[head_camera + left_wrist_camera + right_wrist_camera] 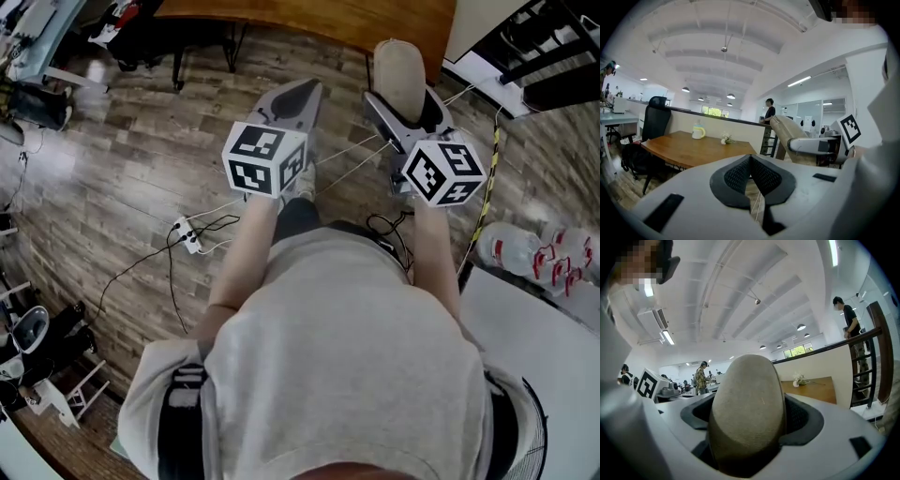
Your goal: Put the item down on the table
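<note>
— What are the right gripper's (749,446) jaws on?
— One beige item (747,408), oblong, round-ended and suede-like, clamped between two ribbed black pads (806,418) and held above the plank floor (141,187).
— The left gripper (750,176)?
— Jaws pressed together, empty. One brown wooden table (693,149) stands far ahead with one mug (698,131) on it.

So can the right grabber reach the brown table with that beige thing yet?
Probably not yet. The right gripper is shut on the beige item over the wooden floor, and the brown table looks some way ahead. Nothing seems to stand between them, so a step forward should do.
</note>
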Tool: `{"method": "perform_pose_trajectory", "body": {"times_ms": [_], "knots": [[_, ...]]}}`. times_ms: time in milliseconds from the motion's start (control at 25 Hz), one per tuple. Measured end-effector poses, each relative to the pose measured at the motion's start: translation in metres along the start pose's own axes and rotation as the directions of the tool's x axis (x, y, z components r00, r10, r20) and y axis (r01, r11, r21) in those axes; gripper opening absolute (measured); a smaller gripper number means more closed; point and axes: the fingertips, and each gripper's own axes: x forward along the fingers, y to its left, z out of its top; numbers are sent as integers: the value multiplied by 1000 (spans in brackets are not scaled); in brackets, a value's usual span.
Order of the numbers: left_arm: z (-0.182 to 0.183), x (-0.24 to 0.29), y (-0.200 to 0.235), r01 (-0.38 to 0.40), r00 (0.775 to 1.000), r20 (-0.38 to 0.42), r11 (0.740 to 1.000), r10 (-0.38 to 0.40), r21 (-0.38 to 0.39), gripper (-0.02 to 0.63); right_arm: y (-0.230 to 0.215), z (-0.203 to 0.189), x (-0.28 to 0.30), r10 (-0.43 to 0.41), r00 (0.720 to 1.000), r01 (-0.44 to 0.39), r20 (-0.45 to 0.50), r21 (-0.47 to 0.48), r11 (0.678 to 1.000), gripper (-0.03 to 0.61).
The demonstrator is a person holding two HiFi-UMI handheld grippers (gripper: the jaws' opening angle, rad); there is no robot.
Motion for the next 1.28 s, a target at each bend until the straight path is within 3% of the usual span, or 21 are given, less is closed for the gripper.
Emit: {"method": "perform_pose_trajectory", "body": {"times_ms": [400, 680, 960, 1280], "knots": [[52, 58, 92, 97, 995, 27, 995, -97, 29, 11, -16, 33, 97, -96, 994, 97, 59, -15, 995, 429], [53, 74, 126, 132, 991, 12, 991, -132, -16, 12, -28, 42, 121, -163, 985, 164, 51, -28, 986, 428], [51, 102, 132, 166, 986, 1, 985, -166, -36, 11, -41, 49, 156, -150, 987, 150, 53, 13, 989, 428], [59, 149, 166, 129, 991, -20, 991, -130, -46, 11, -78, 48, 211, -104, 994, 103, 20, 24, 994, 428]]}}
